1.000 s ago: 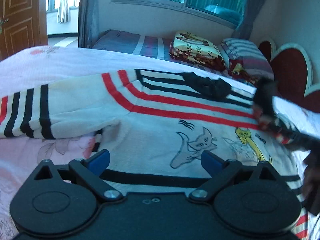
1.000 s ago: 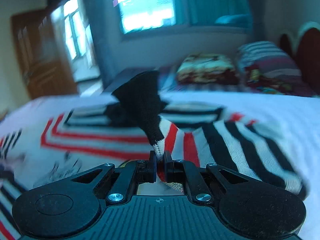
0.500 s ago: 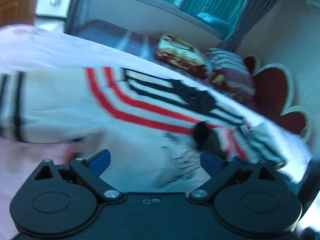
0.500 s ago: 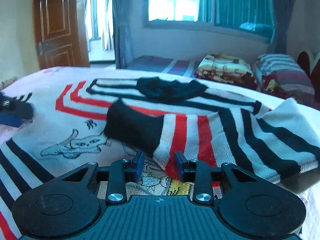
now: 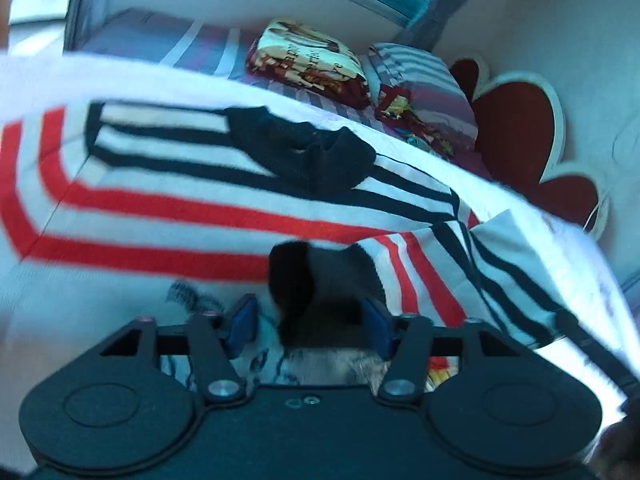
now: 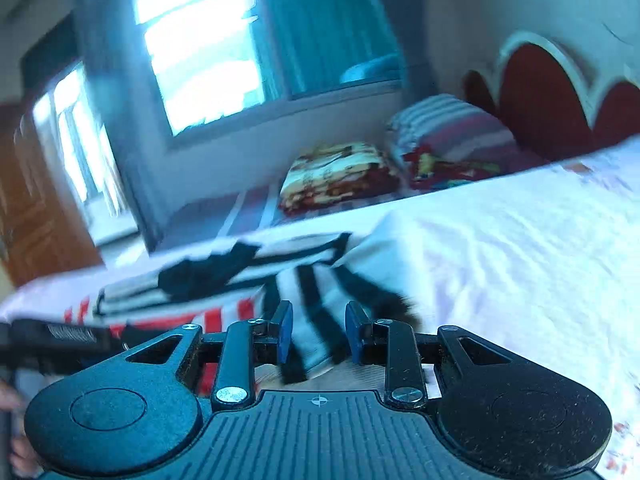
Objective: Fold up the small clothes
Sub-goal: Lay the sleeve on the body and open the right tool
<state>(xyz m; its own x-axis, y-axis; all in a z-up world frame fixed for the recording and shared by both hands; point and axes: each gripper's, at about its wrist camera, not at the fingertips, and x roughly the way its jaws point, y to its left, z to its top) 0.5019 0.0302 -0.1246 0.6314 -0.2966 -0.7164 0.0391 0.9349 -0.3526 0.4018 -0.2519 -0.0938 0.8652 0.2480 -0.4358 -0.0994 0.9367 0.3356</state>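
The striped sweater (image 5: 168,208) lay spread on the bed (image 6: 520,248); the left gripper (image 5: 310,326) stood parted around its black cuff (image 5: 316,280); the right gripper (image 6: 319,332) hung parted over the folded sleeve (image 6: 320,300).

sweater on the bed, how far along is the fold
Early. Done: the sweater's right sleeve lies folded across the chest, its black cuff by the open left gripper. In hand: nothing; the right gripper is open too. Left: the other sleeve, out of view, and the body folds.
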